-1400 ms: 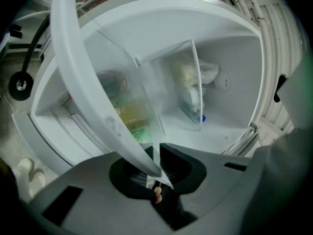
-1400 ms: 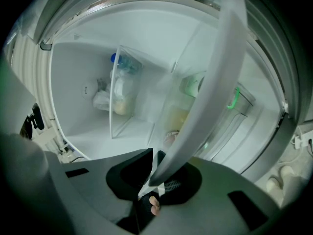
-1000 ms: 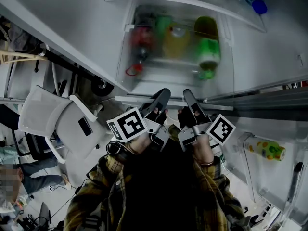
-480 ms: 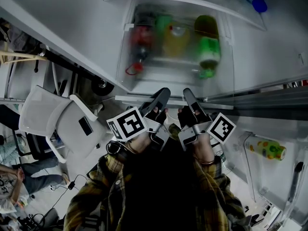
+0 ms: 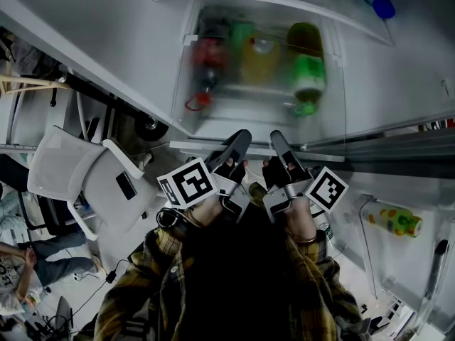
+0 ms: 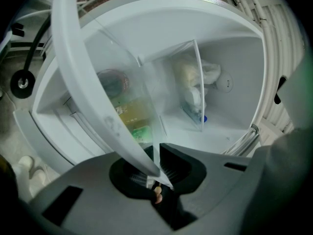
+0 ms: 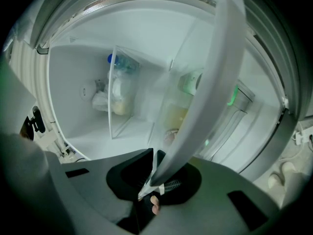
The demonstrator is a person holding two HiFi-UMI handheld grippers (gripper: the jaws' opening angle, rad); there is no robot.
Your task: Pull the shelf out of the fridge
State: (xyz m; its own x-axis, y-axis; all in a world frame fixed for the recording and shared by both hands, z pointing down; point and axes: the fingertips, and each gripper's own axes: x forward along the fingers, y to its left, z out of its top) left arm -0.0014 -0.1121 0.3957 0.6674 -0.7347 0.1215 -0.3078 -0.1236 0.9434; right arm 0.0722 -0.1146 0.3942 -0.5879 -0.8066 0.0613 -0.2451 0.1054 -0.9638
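- The shelf [image 5: 256, 119] is a clear glass panel with a white front strip [image 6: 93, 92]. It lies in the opening of the fridge [image 5: 106, 41], with the front strip toward the person.
- The left gripper [image 6: 154, 170] is clamped on the front strip. The strip runs up and away from between its jaws, and the ribbed pads press on it from both sides.
- The right gripper [image 7: 157, 177] is clamped on the same strip, just beside the left gripper. Its pads also bear on the strip from both sides.
- In the head view, both grippers point at the shelf front, side by side near its middle, with the marker cubes toward the person.
- Three bottles show blurred through the glass: a red bottle [image 5: 206, 59] at the left, a yellow bottle [image 5: 259, 59] in the middle and a green bottle [image 5: 307, 77] at the right.
- Plaid sleeves [image 5: 163, 261] lead to both grippers.
- A white chair [image 5: 85, 183] stands on the floor, left of the fridge opening and well apart from the grippers.
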